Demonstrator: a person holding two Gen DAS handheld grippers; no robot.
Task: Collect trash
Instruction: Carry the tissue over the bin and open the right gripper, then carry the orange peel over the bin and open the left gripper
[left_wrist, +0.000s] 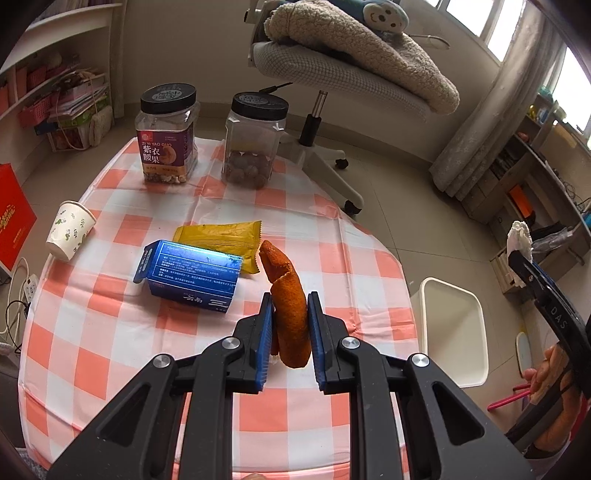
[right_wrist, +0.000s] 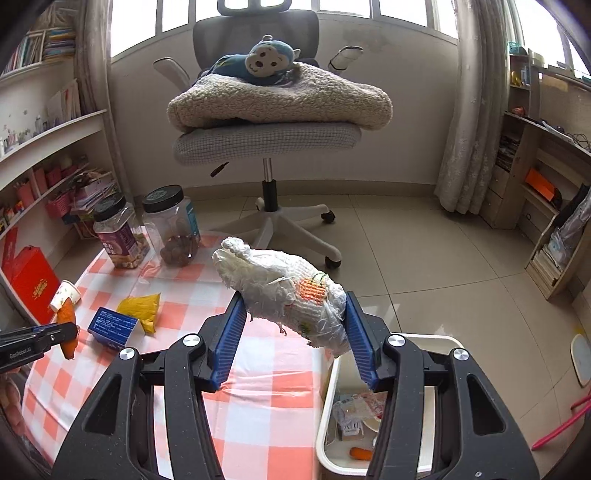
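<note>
The trash is spread between the checked table (left_wrist: 110, 317), the two grippers and the white bin (right_wrist: 332, 398) standing on the floor just beside the table's right edge; wrappers and an orange scrap are already seen inside the bin in the right wrist view.

The crumpled tissue wad (right_wrist: 284, 295) is the largest piece in hand. It is clamped between the blue pads of the right gripper (right_wrist: 295, 321), held above the table edge and the near rim of the bin. It is judged very light, soft and compressible, so any grip across its bulk should serve. Its long axis runs from 10 o'clock down to 4 o'clock in that view.

The blue carton (left_wrist: 190, 275) lies on its side at the table's centre, touching the yellow wrapper (left_wrist: 221, 240) at its 1 o'clock. The carton is judged light and stiff but crushable, best taken across its narrow faces; its long axis runs from 10 to 4 o'clock. The wrapper is judged thin and slick.

The paper cup (left_wrist: 70, 230) lies tipped at 9 o'clock, mouth toward 1 o'clock.

The orange peel (left_wrist: 290, 306) is pinched narrowly in the left gripper (left_wrist: 290, 310), nearly upright, its torn tip toward 11 o'clock. It is judged light, leathery and pliant.
</note>
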